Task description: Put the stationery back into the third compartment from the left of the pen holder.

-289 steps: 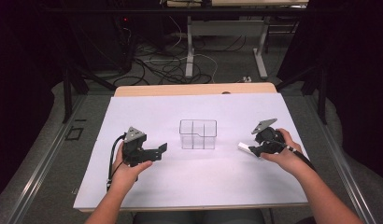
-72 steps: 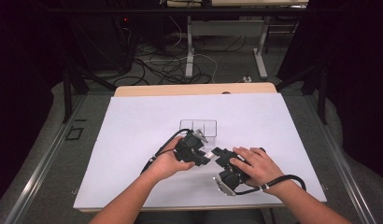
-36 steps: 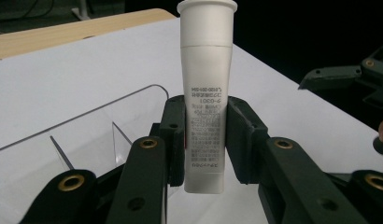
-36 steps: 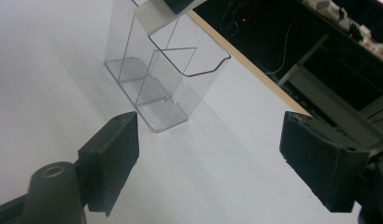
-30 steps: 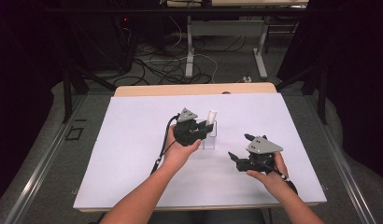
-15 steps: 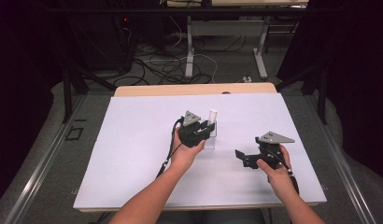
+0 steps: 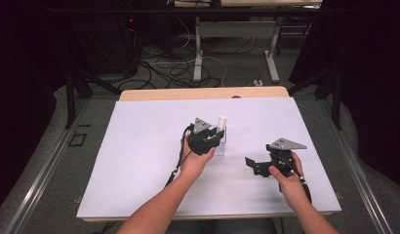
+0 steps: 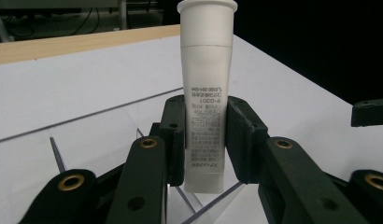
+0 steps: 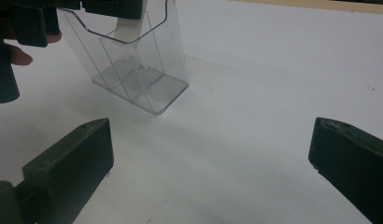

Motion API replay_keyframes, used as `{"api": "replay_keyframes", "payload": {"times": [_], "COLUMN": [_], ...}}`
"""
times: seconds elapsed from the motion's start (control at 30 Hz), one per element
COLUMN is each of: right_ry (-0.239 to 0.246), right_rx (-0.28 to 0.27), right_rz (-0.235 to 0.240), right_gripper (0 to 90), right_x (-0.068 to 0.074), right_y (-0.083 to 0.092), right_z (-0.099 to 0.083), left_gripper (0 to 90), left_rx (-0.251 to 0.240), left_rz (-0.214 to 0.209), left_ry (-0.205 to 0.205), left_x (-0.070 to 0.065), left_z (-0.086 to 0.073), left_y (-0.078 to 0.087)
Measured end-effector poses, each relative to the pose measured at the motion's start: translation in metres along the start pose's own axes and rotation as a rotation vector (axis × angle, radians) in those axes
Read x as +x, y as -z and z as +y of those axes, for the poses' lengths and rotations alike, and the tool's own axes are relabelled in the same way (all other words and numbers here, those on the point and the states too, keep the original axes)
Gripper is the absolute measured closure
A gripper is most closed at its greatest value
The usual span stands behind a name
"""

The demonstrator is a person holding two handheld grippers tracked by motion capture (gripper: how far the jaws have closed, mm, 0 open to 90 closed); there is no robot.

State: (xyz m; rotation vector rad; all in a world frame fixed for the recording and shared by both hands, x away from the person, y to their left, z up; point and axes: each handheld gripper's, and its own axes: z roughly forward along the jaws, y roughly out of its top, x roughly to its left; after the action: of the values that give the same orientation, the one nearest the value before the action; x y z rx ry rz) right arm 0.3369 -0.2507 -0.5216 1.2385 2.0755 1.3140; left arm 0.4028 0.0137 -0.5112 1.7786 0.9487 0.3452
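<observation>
While clenched in the left claw point(image 8: 206, 140), white tube point(image 8: 207, 93), small print unreadable; right claw point(image 9: 213, 172) released.

**Left gripper clamped, right gripper spread wide**

The person's left forearm reaches in from the bottom edge of the high view, angled up and to the right toward the middle of the table. The left hand point(image 7: 195, 158) wraps the left gripper point(image 7: 211, 140) from below; in the left gripper view its pads point(image 8: 176, 135) press inward from both sides, the jaws only partly closed. The right forearm enters at the lower right. The right hand point(image 7: 286, 173) holds the right gripper point(image 7: 251, 165) pointing left, level over the table, well apart from the left one. Its jaws have just been opening and stand spread wide with nothing between them.
</observation>
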Motion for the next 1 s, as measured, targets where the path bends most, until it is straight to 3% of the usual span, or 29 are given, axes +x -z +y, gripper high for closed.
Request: {"api": "replay_keyframes", "payload": {"times": [0.5, 0.7, 0.8, 1.0], "right_ry": [0.001, -0.002, -0.005, -0.008], "right_rx": [0.013, 0.013, 0.011, 0.010], "right_rz": [0.018, 0.016, 0.015, 0.015], "right_gripper": [0.0, 0.0, 0.0, 0.0], "right_x": [0.000, -0.001, -0.001, -0.001], "right_y": [-0.001, 0.000, 0.000, 0.000], "right_z": [-0.001, -0.001, -0.001, -0.001], "left_gripper": [70.2, 53.0, 46.9, 36.3], "left_rx": [0.012, -0.024, -0.021, -0.016], "left_rz": [0.006, 0.038, 0.030, 0.012], "left_ry": [0.006, -0.023, -0.013, -0.030], "left_x": [-0.001, -0.004, -0.002, 0.003], "left_z": [-0.005, -0.001, 0.003, 0.010], "left_y": [0.001, 0.013, 0.020, 0.035]}}
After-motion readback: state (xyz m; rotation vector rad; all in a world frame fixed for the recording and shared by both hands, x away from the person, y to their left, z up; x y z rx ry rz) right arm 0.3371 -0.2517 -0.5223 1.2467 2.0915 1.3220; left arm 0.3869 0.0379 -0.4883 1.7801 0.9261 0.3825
